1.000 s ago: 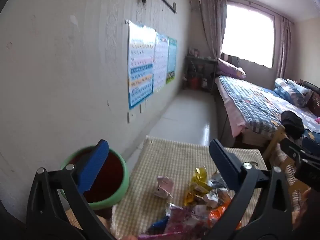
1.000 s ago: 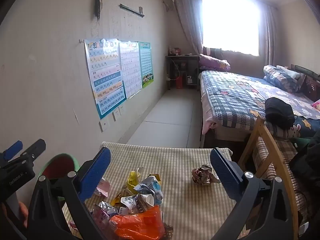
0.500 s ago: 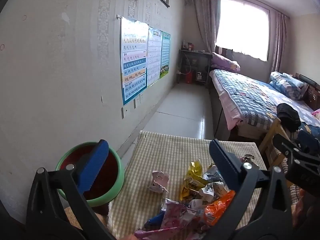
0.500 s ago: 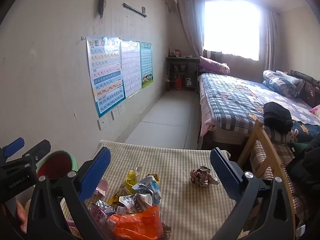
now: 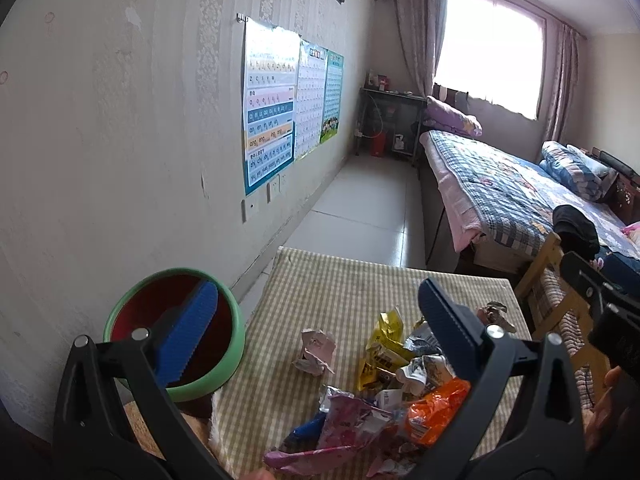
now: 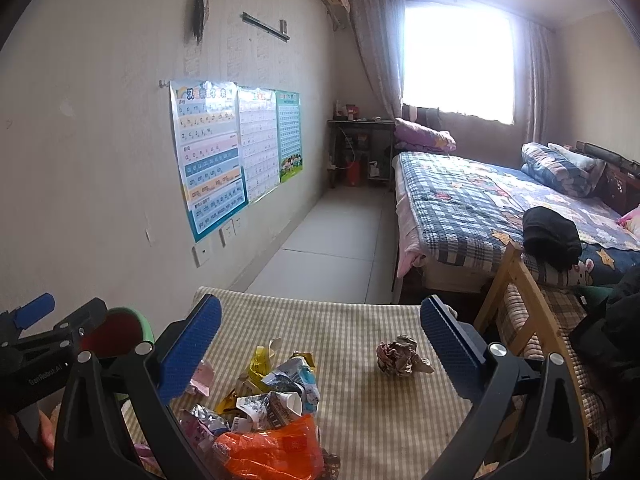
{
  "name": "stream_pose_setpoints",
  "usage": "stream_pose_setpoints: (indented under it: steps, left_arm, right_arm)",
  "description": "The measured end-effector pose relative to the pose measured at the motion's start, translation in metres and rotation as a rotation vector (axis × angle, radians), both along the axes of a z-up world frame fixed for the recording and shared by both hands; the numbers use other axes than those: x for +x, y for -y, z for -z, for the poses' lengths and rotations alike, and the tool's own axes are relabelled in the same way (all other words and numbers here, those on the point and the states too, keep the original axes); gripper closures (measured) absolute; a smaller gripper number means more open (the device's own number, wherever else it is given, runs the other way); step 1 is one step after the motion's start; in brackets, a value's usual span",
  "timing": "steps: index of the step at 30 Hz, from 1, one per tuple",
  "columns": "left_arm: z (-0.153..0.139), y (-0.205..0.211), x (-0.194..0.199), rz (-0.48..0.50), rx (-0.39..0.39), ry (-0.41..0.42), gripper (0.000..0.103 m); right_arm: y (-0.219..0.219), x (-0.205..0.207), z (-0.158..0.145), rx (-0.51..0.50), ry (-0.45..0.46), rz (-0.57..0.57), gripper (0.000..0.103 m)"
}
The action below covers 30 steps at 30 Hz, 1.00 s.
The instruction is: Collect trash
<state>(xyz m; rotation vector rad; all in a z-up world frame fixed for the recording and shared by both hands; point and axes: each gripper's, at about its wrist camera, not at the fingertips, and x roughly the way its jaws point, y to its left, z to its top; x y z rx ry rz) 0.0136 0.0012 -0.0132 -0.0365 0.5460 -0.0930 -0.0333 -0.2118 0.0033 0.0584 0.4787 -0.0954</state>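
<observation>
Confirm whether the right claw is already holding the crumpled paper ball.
No: the right claw is open and empty, and the crumpled paper ball lies alone on the checked tablecloth.

Trash heap (image 6: 264,412) on checked tablecloth, near edge, left-centre: crumpled wrappers piled loose. Orange plastic bag (image 6: 276,450) at front, partly under silver/white packets (image 6: 272,400). Yellow wrapper (image 5: 386,348) upright-ish at back of heap. Pink printed bag (image 5: 340,428) flat at near-left. Pink crumpled scrap (image 5: 316,352) lies apart, left of heap. Brownish paper ball (image 6: 400,356) alone to the right, well apart. Bin (image 5: 176,328): green rim, dark red inside, left of table, upright; contents not visible.
</observation>
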Motion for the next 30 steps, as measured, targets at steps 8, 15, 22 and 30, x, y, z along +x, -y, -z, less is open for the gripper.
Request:
stream_pose_setpoints:
  steps: [8,15,22,30]
  left_arm:
    - [0.004,-0.011,0.003,-0.035,0.003,-0.012,0.004]
    - [0.005,-0.01,0.004,-0.025,0.007,-0.014,0.004]
    - [0.004,-0.004,0.005,-0.016,0.014,-0.018,0.005]
    - [0.005,-0.006,0.005,-0.024,0.013,-0.03,0.004]
  right_arm:
    - [0.001,-0.001,0.003,0.006,-0.006,0.0,0.007]
    - [-0.003,0.003,0.003,0.004,-0.012,-0.013,0.007]
    - [-0.002,0.005,0.009,0.015,-0.033,-0.018,0.007]
    - [0.0,0.002,0.007,0.025,-0.006,-0.013,0.007]
